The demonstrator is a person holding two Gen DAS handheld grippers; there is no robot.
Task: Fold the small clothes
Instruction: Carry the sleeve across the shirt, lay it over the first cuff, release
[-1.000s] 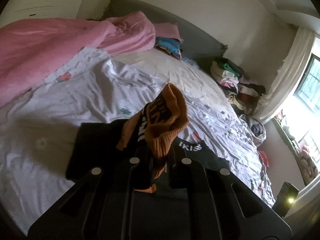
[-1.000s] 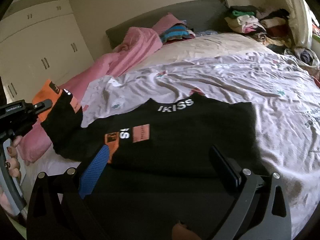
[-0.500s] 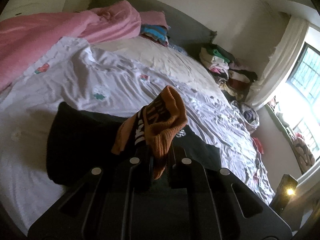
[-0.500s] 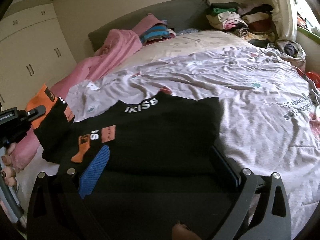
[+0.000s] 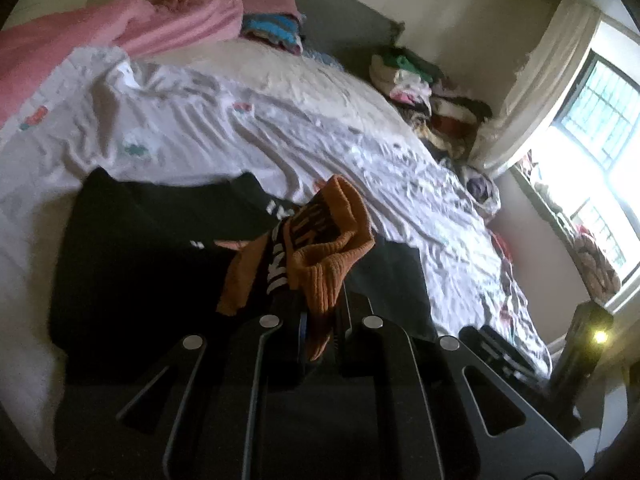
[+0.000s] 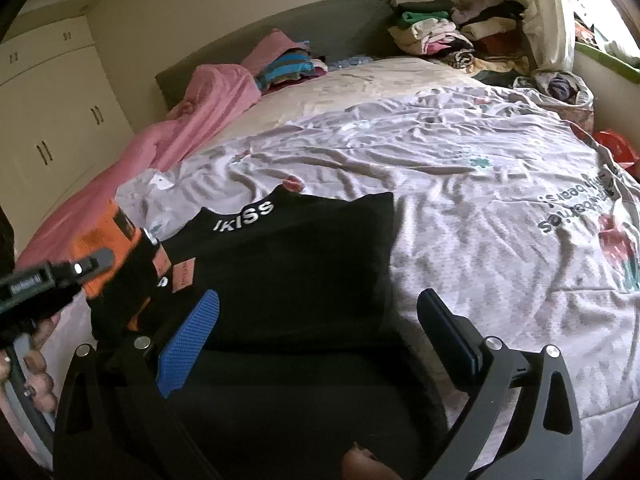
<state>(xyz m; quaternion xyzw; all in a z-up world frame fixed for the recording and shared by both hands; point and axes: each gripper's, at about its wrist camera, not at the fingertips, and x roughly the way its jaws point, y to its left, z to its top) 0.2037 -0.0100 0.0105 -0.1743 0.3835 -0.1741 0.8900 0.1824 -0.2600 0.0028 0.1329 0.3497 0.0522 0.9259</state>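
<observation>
Cream wardrobe [image 6: 48, 132], grey headboard [image 6: 280, 36], bright barred window [image 5: 592, 128]

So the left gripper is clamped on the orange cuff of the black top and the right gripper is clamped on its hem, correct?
Not quite. The left gripper is shut on the orange cuff of the black top, but the right gripper stands open, gripping nothing, as the right wrist view shows.

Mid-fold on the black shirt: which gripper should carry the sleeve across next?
Left. The left gripper is already shut on the orange cuff of the black shirt. The right gripper is open, holding nothing.
</observation>
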